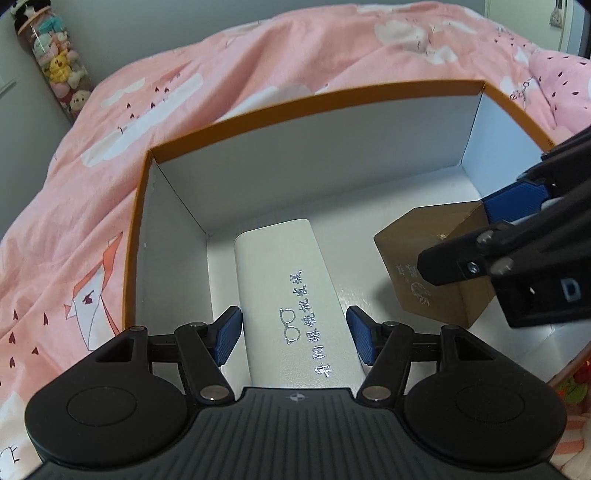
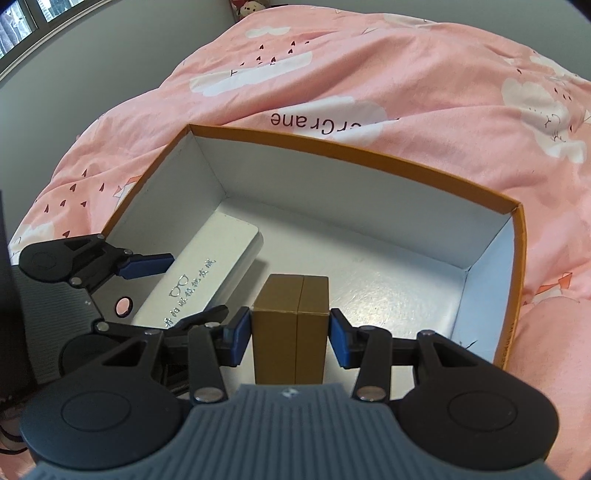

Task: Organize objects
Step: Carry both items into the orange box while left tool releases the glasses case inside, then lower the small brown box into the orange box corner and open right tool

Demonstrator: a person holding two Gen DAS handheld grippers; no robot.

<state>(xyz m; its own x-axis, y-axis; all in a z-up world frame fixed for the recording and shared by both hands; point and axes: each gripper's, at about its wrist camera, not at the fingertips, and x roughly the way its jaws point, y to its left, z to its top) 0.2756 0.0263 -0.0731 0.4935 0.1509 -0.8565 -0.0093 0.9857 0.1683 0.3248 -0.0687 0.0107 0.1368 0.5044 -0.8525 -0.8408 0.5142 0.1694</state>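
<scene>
We grip the white case [image 1: 291, 295] in our left hand-held gripper [image 1: 294, 334], the brown box [image 2: 291, 325] in our right hand-held gripper [image 2: 290, 338], packing them side by side in the orange box [image 2: 369, 155].

Soft, even daylight, a window [image 2: 22, 22] at upper left, mild glare on the box [image 2: 388, 295] floor, faint shadows, strong fisheye bending and dark corners.

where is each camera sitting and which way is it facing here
Left wrist: on the left gripper, angled down into the orange-rimmed white cardboard box; its blue pads flank the white glasses case, the right gripper at right.
Right wrist: on the right gripper, angled down; pads grip the small brown box, left gripper at left.
Both share box, case, pink bedding.
</scene>
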